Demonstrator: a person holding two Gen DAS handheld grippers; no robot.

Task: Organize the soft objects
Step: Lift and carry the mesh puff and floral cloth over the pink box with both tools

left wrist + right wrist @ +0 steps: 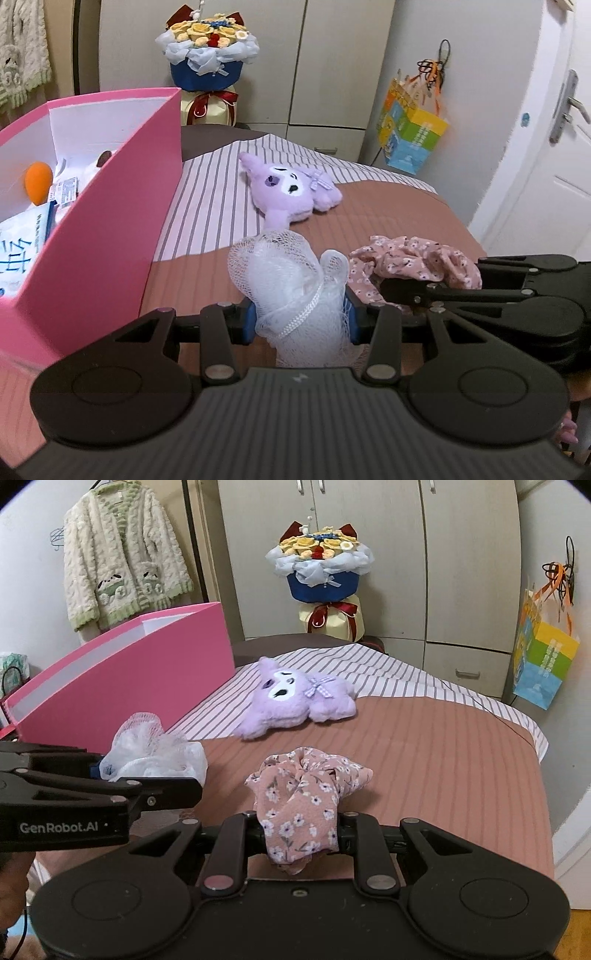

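Fingers clamped both sides: left gripper (300, 322) squeezing white mesh pouf (291, 291), right gripper (301, 836) pinching floral scrunchie (306, 794) w/ bed (443, 746) below.

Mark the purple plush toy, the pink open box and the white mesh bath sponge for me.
purple plush toy (284, 690), right wrist view, on its white face.
pink open box (122, 206), left wrist view, on its outer side wall.
white mesh bath sponge (280, 273), left wrist view, on its netting.

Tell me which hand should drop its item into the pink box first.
Left, probably. The left gripper, shut on the white mesh pouf, is right beside the pink box. The right gripper, holding the floral scrunchie, sits farther from it.
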